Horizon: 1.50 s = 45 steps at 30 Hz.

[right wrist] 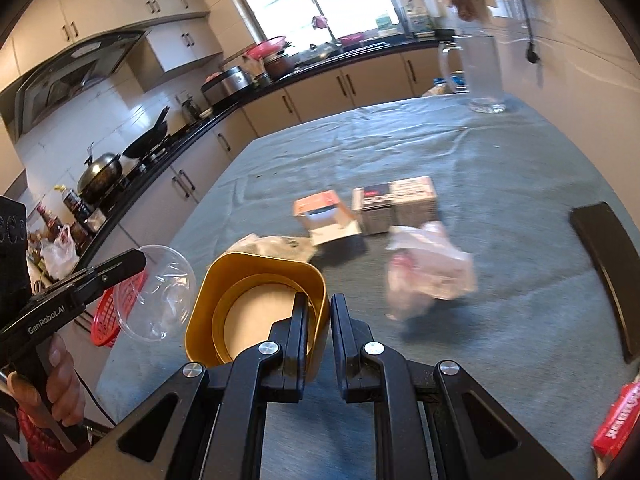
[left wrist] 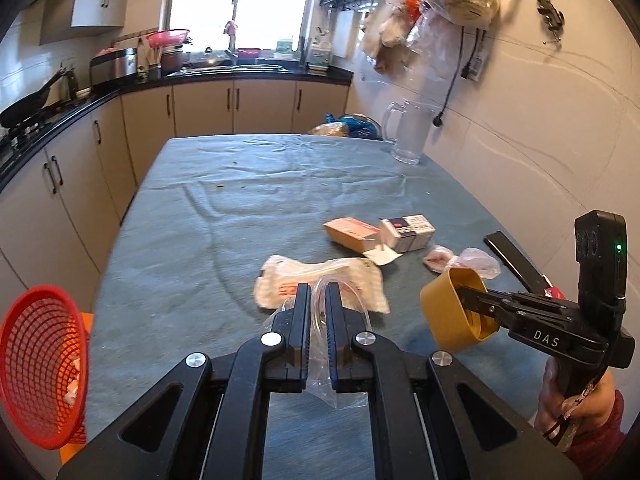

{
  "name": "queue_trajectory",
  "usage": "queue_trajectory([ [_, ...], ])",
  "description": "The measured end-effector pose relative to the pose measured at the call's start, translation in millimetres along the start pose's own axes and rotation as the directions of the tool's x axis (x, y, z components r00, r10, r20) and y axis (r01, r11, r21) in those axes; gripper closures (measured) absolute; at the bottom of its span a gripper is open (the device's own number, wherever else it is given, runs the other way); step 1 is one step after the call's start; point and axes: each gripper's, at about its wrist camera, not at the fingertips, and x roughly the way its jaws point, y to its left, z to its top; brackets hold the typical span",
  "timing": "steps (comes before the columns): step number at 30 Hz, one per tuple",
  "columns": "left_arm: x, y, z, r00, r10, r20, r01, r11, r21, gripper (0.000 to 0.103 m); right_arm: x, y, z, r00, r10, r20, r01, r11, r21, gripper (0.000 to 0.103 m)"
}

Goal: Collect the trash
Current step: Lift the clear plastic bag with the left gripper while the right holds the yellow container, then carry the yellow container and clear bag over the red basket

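My left gripper (left wrist: 318, 294) is shut on a clear plastic lid (left wrist: 332, 344), held above the table; the lid also shows in the right wrist view (right wrist: 154, 292). My right gripper (right wrist: 320, 304) is shut on the wall of a yellow paper bowl (right wrist: 248, 304), also seen in the left wrist view (left wrist: 452, 312). On the blue-grey tablecloth (left wrist: 240, 216) lie a white wrapper (left wrist: 320, 284), an orange carton (left wrist: 352, 232), a small printed box (left wrist: 408, 230) and a crumpled plastic bag (right wrist: 428, 268). A red mesh basket (left wrist: 40, 364) sits off the table's left edge.
A glass pitcher (left wrist: 408, 132) stands at the far right corner of the table. A black flat object (right wrist: 608, 276) lies near the right edge, with a red packet (right wrist: 616, 424) beside it. Kitchen counters and cabinets (left wrist: 100, 128) run along the left and back.
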Motion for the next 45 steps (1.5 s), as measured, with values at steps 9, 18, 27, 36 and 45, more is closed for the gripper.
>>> queue_trajectory([
  [9, -17.2, 30.9, -8.2, 0.999, 0.041, 0.024, -0.04, 0.998, -0.045, 0.096, 22.5, 36.6, 4.9, 0.999, 0.029, -0.031, -0.031, 0.998, -0.055, 0.091],
  [18, -39.6, 59.5, -13.0, 0.995, 0.068, 0.067, -0.062, 0.994, -0.094, 0.096, 35.2, 71.5, 8.9, 0.998, 0.039, -0.054, -0.045, 0.993, -0.105, 0.091],
  [27, -69.4, 95.8, -15.5, 0.986, 0.122, 0.117, -0.104, 0.983, -0.149, 0.096, 49.4, 118.8, 14.5, 0.994, 0.075, -0.075, -0.087, 0.981, -0.174, 0.091],
  [36, -107.6, 139.8, -19.0, 0.967, 0.191, 0.169, -0.152, 0.963, -0.224, 0.096, 64.2, 165.1, 20.7, 0.987, 0.122, -0.1, -0.142, 0.963, -0.227, 0.091],
  [45, -134.9, 184.7, -30.7, 0.947, 0.261, 0.186, -0.196, 0.931, -0.307, 0.096, 85.9, 211.9, 26.2, 0.976, 0.17, -0.136, -0.201, 0.944, -0.261, 0.091],
])
